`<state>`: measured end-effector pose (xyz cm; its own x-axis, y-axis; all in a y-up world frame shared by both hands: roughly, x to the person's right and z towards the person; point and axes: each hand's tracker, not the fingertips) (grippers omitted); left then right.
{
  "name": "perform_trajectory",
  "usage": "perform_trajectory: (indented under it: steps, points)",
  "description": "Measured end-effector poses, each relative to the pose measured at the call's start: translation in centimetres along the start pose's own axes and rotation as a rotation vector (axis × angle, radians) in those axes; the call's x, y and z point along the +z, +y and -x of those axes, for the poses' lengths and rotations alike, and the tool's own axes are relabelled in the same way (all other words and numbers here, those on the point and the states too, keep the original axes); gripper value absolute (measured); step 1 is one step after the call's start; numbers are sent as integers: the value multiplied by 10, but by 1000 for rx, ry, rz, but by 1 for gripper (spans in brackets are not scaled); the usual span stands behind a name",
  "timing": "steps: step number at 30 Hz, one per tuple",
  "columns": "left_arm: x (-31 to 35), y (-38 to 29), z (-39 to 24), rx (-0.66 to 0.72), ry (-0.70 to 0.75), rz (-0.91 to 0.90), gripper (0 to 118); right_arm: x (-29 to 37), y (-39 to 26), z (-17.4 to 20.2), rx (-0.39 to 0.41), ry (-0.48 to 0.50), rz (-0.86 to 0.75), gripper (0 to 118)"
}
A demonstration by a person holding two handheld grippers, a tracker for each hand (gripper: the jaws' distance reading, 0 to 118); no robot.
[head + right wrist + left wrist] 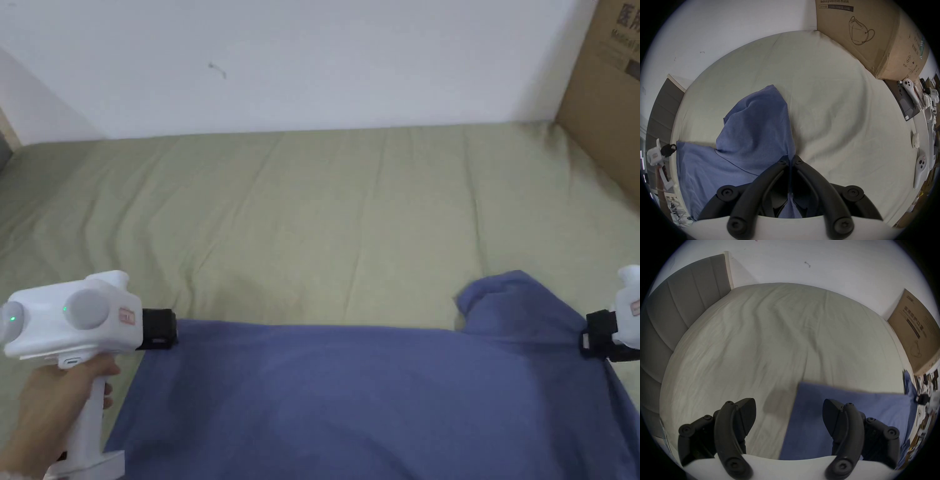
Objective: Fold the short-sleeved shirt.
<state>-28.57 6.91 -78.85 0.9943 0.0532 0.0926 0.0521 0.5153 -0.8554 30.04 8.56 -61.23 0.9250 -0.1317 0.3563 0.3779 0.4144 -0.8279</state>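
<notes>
A blue short-sleeved shirt (350, 400) lies spread across the near part of the bed, with one part bunched up into a hump (506, 300) at the right. My left gripper (164, 328) sits at the shirt's far left corner. In the left gripper view the left gripper (789, 405) is open wide, and the shirt's corner (815, 402) lies flat below and between the jaws, not pinched. My right gripper (587, 342) is at the shirt's right side. The right gripper view shows it (790, 160) shut on a fold of the blue fabric (753, 126).
The bed is covered by a pale green sheet (344, 206), open beyond the shirt up to the white wall. A big cardboard box (609, 94) stands at the bed's back right. A grey headboard (680, 305) is at the left. A side surface holds white devices (919, 167).
</notes>
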Motion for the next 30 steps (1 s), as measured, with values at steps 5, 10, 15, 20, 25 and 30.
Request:
perform_trajectory:
  steps: [5,10,15,20,25,30]
  points:
    - [-36,12,-8,-53,37,115,95,-8,-1,2,4,-10,18,4]
    - [-24,12,-14,-90,49,81,51,-18,-3,4,-15,-16,31,4]
    - [-16,19,-35,-227,121,106,6,-16,-4,8,-24,-13,35,4]
    - [-3,25,-28,-194,77,108,4,1,4,5,-32,-7,15,4]
    - [39,33,-4,-117,-22,37,3,35,17,2,-71,51,-35,4]
    - [92,43,10,-38,-163,-39,3,78,28,9,-74,67,-96,4]
